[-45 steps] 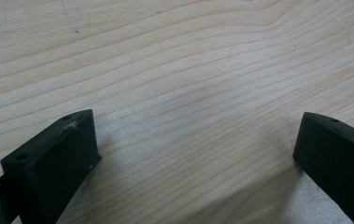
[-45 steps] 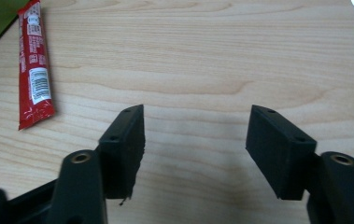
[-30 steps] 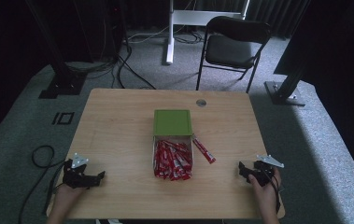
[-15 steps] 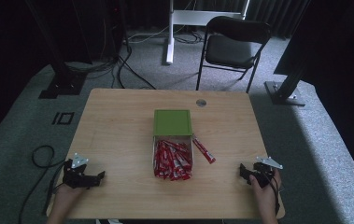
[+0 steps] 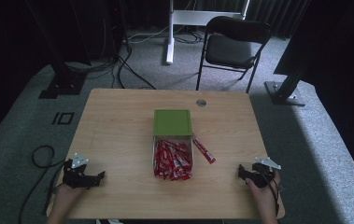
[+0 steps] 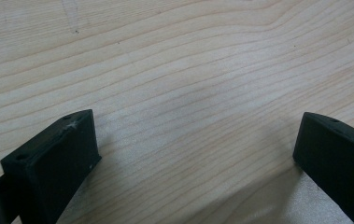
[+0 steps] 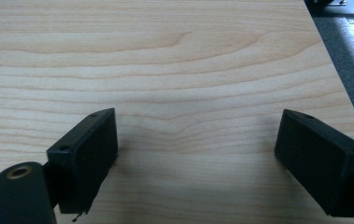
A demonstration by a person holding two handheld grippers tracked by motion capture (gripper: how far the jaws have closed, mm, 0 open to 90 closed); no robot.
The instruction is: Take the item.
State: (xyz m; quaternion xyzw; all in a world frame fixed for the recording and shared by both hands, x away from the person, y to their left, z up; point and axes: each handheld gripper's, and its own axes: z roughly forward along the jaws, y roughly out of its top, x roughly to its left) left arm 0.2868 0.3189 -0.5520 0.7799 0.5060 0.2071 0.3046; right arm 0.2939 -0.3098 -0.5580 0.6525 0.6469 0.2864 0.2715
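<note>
The red sachets [image 5: 172, 160] fill the clear tray [image 5: 155, 154] at bench [image 5: 118, 130] centre, just below the green lid [image 5: 173, 122]; one stray sachet [image 5: 204, 150] lies right of the tray. They are probably light, limp and slippery (grip one mid-length). Left claw [image 5: 101, 175] and right claw [image 5: 240, 171], well apart from the tray, are both spread and empty; the right jaws have just been opening.
</note>
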